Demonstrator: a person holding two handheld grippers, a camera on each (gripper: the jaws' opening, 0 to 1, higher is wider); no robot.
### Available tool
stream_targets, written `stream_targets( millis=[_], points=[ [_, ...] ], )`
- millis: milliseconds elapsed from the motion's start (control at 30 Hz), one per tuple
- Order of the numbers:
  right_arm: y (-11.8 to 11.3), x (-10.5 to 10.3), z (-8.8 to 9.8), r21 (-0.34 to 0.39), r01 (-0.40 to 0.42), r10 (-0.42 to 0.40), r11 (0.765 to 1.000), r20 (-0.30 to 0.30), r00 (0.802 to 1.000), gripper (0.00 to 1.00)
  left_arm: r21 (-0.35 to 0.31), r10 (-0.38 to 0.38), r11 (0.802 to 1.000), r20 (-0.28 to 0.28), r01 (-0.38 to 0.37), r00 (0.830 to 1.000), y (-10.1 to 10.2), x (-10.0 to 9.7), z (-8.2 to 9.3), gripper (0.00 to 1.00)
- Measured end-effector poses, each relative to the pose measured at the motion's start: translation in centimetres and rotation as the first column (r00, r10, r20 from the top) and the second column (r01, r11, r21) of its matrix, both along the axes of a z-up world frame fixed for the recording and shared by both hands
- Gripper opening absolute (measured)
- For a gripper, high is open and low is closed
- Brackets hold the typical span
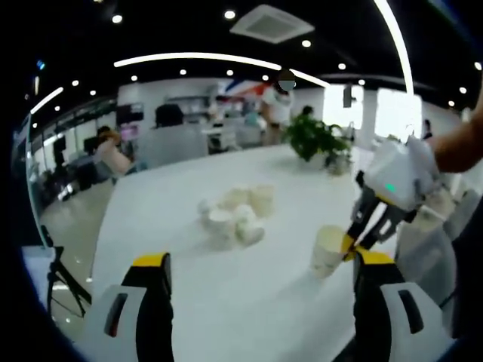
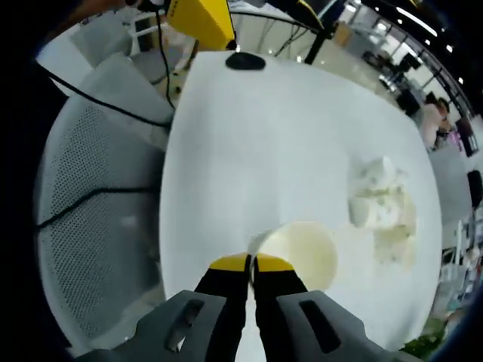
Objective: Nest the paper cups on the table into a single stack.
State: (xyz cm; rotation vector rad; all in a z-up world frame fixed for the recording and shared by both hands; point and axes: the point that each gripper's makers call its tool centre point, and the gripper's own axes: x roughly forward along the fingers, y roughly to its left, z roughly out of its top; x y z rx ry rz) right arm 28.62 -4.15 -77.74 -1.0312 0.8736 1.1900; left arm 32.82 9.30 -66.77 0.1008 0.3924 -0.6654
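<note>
right gripper (image 2: 251,265) has its jaws pinched tight on the rim of a paper cup (image 2: 300,253), which sits on the white table (image 2: 256,136) just ahead of its tips; left gripper (image 1: 260,264) hangs wide open over the table, holding nothing, with the cluster of cups (image 1: 235,215) lying ahead of it between its jaws and the held cup (image 1: 330,249) off by its right jaw

A: Where does the left gripper view sit?
B: Low over the counter (image 1: 226,302), facing along it toward the office behind; the cluster of cups (image 1: 235,215) lies mid-frame, well off.
A: And the right gripper view?
B: High, tipped steeply down at the counter (image 2: 256,151), very near the single cup (image 2: 302,253) by its fingers (image 2: 230,271).
A: What do they share?
B: The counter, the cluster (image 2: 381,200), and that cup (image 1: 330,249) at right in the left gripper view.
</note>
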Motion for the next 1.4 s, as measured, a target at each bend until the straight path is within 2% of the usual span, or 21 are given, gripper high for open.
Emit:
stream_targets(
  millis=[767,1133,1400],
  points=[
    [-0.2,-0.6,-1.9,-0.016,-0.002,0.002,1.000,-0.009,1.000,0.00,-0.037,0.010,0.999,-0.011,-0.011,1.000,0.3,0.0,0.3,0.98],
    [-0.5,-1.0,-3.0,-0.024,-0.013,0.013,1.000,-0.011,1.000,0.00,-0.038,0.006,0.999,-0.015,-0.006,1.000,0.4,-0.6,0.3,0.98],
    [-0.4,-1.1,-2.9,-0.019,-0.015,0.014,1.000,-0.007,1.000,0.00,-0.044,0.011,0.999,-0.016,-0.011,1.000,0.4,-0.5,0.5,0.98]
  ],
)
